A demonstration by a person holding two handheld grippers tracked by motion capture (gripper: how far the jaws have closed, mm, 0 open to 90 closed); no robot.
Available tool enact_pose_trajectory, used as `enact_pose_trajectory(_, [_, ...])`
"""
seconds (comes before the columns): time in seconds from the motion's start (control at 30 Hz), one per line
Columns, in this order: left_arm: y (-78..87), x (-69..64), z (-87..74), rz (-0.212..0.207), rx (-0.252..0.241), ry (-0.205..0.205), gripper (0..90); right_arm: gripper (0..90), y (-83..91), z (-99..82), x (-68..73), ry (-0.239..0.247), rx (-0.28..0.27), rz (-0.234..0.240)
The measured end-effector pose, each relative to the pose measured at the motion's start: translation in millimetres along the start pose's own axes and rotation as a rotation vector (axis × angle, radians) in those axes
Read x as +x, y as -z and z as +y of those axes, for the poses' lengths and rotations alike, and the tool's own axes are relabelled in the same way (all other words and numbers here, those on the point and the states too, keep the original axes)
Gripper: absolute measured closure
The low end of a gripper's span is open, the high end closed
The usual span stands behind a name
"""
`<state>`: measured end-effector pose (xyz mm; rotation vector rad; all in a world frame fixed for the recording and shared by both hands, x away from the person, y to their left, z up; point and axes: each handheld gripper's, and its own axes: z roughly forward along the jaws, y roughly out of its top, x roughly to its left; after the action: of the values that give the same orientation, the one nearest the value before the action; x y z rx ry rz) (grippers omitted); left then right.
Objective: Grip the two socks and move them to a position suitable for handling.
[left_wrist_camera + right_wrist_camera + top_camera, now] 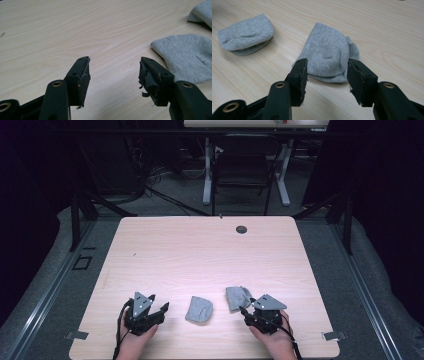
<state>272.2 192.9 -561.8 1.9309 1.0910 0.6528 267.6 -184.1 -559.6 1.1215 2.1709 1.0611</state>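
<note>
Two folded grey socks lie on the wooden table near its front edge. One sock (199,310) is at the middle front; the left gripper view has it at the right (186,56). The other sock (237,297) lies just right of it and sits straight ahead of my right gripper's jaws (329,53). My left gripper (159,304) rests low on the table, left of the first sock, jaws open over bare wood (114,68). My right gripper (246,306) is open too, its tips (327,71) just short of the second sock, with nothing between them.
The light wooden table (200,250) has a small dark round hole (241,229) near its far edge. A dark chair (242,167) and white desk legs stand beyond the table. Black frame posts (75,217) flank the table at both sides.
</note>
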Motion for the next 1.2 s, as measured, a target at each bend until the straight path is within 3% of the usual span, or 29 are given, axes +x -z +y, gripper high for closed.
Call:
enact_pose_trajectory(0.33, [-2.0, -7.3, -0.4, -0.016, -0.001, -0.002, 46.1, 52.9, -1.4, -0.3, 0.3, -0.013, 0.007, -0.026])
enact_pose_trajectory(0.57, [-4.5, -13.5, 0.5, -0.026, 0.018, -0.005, 49.3, 51.8, 0.8, 0.3, 0.8, -0.076, 0.006, -0.083])
enact_pose_trajectory(0.8, [-6.8, -20.4, 2.7, -0.037, 0.020, 0.009, 54.2, 50.5, 0.1, -0.8, -0.6, -0.100, 0.001, -0.069])
enact_pose_trajectory(1.2, [-14.1, -42.3, 13.1, -0.063, 0.053, -0.024, 65.1, 56.2, 0.4, 0.9, 4.0, -0.082, -0.017, -0.050])
